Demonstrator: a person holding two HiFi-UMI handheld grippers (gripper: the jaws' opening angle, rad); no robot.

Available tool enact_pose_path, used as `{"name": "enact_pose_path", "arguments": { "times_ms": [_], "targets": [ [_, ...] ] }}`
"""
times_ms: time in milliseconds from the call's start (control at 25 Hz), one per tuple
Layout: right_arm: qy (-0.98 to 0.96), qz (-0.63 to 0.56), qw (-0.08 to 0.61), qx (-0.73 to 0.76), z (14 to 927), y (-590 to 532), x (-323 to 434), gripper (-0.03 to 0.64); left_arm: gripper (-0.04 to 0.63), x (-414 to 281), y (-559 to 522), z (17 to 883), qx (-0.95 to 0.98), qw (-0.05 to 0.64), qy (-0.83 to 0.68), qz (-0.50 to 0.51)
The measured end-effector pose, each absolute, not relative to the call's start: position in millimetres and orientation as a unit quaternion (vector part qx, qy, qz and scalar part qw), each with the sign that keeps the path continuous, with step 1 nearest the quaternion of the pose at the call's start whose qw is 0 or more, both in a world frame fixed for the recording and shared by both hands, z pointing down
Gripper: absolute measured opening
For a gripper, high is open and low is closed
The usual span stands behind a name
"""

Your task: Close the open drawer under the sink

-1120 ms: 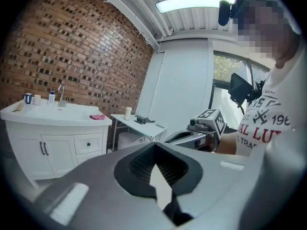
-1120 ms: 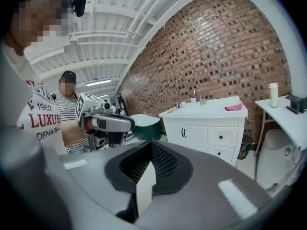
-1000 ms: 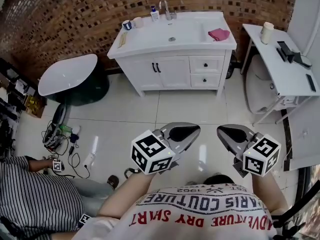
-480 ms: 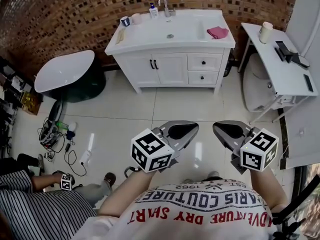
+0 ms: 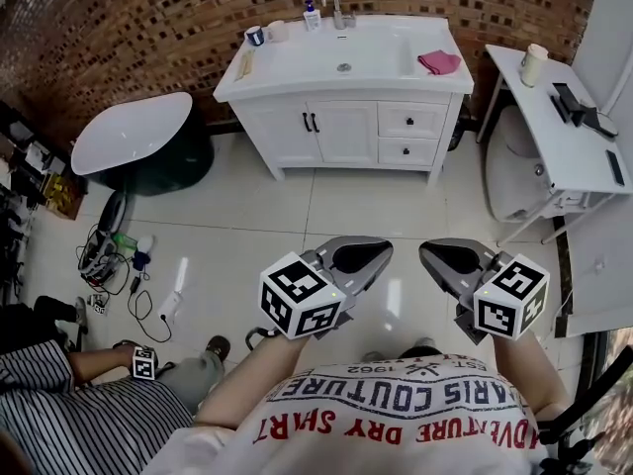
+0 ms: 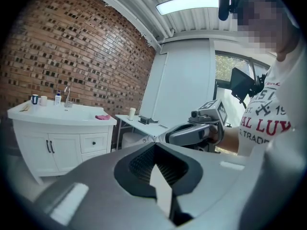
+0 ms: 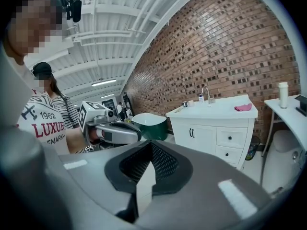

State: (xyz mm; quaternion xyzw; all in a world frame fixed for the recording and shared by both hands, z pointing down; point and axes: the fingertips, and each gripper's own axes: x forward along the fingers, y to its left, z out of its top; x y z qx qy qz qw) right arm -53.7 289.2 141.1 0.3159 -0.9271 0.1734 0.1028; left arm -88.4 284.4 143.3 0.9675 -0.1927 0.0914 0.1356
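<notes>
The white sink cabinet [image 5: 341,117] stands against the brick wall, far ahead of me. Its two small drawers [image 5: 407,135] at the right, stacked one above the other, both look flush with the front. My left gripper [image 5: 381,252] and right gripper [image 5: 427,254] hover side by side over the tiled floor, near my chest, well short of the cabinet. Both are shut with nothing between the jaws. The left gripper view shows the cabinet [image 6: 62,133] at the left and the right gripper view shows the cabinet [image 7: 216,128] at the right.
A pink cloth [image 5: 438,63], bottles and a cup lie on the counter. A white oval basin on a dark base [image 5: 138,144] stands left. A white side table [image 5: 569,142] stands right. Cables [image 5: 114,260] lie on the floor; a person in stripes [image 5: 74,414] crouches lower left.
The grippers have hardly moved. The head view has shifted a little, and the crouching person has slid lower in the frame, with the marked hand moved right.
</notes>
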Motion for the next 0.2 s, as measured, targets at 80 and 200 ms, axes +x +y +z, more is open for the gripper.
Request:
{"name": "enact_pose_path", "arguments": {
  "times_ms": [80,200],
  "targets": [
    [-0.928,0.173,0.103,0.315,142.5,292.5,-54.9,0.005,-0.017,-89.7,287.5,144.8,0.967,0.135,-0.195,0.093],
    [-0.928,0.172,0.104,0.312,143.9,297.6,-57.0,0.006,-0.017,-92.0,291.7,145.9,0.966,0.136,-0.198,0.094]
  ]
}}
